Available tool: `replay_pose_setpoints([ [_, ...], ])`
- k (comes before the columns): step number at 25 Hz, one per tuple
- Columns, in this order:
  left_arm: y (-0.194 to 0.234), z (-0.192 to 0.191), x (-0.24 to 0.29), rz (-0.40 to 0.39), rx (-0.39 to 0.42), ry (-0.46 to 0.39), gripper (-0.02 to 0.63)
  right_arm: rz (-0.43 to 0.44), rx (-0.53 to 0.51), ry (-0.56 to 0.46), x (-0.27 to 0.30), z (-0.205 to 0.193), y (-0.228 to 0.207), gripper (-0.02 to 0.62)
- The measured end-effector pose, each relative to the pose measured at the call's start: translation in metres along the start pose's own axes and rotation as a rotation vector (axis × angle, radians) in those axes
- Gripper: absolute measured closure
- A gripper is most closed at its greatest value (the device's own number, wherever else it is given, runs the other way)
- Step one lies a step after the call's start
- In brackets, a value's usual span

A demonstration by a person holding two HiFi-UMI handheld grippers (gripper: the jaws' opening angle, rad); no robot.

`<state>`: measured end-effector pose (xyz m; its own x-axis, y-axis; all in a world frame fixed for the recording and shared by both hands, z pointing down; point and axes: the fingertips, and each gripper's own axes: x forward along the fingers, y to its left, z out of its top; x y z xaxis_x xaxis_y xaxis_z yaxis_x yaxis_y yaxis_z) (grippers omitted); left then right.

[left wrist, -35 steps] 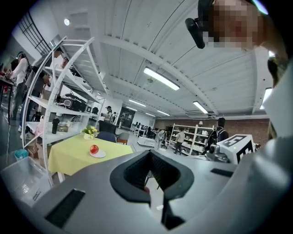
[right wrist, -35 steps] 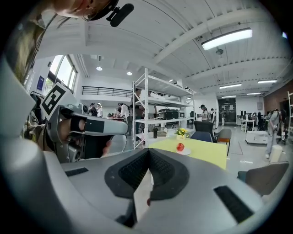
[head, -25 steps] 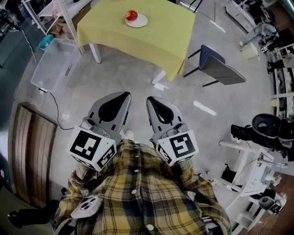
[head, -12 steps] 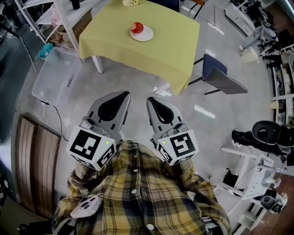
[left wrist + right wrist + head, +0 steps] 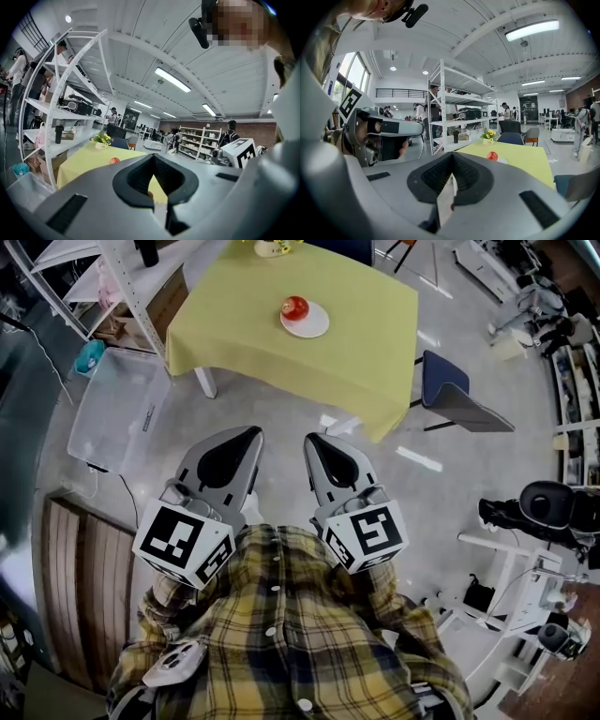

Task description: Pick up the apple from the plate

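- Head view: a grey workshop floor [image 5: 281, 409] carries a table [image 5: 375, 352] draped in a yellow cloth. Near the table's middle sits a white plate [image 5: 314, 326], and the red apple [image 5: 294, 307] rests on the plate's left part. A flower pot [image 5: 272, 247] stands at the table's far edge. A blue chair [image 5: 457, 397] is just right of the table, a clear bin [image 5: 117, 409] lies on the floor to its left, and a white shelf rack [image 5: 117, 277] rises beyond the bin.
- On the near side of the table, well apart from it, the left gripper [image 5: 249, 433] and the right gripper [image 5: 314, 439] point toward it side by side, above the person's plaid shirt [image 5: 281, 634]. Each has its 2 jaws pressed together at the tips and is empty.
- Left gripper view: the jaws of the left gripper [image 5: 152, 155] meet at the tip. The apple [image 5: 114, 161] shows small on the table [image 5: 84, 161], with the flower pot [image 5: 101, 139] behind it and the shelf rack [image 5: 70, 93] left of the table.
- Right gripper view: the jaws of the right gripper [image 5: 451, 154] are closed with nothing pinched. The table [image 5: 525, 159] lies ahead to the right, the apple [image 5: 492, 156] on its plate [image 5: 502, 161], and the flower pot [image 5: 488, 136] at the table's far edge. The left gripper [image 5: 379, 133] shows left of the table.
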<state>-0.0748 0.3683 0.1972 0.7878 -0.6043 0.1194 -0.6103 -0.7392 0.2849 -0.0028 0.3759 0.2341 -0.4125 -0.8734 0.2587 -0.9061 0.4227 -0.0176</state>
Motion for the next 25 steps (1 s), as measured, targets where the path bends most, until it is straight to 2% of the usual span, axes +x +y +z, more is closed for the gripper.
replay_pose_setpoints([
  [5,0.027,0.000,0.001,-0.001,-0.020,0.015,0.600,-0.003,0.005,0.025,0.023,-0.001,0.008,0.598],
  [12,0.060,-0.001,0.023,0.011,-0.052,0.035,0.600,-0.007,0.019,0.073,0.054,-0.007,-0.010,0.598],
  [25,0.123,0.026,0.120,0.060,-0.059,0.037,0.600,0.068,0.023,0.093,0.147,0.009,-0.087,0.598],
])
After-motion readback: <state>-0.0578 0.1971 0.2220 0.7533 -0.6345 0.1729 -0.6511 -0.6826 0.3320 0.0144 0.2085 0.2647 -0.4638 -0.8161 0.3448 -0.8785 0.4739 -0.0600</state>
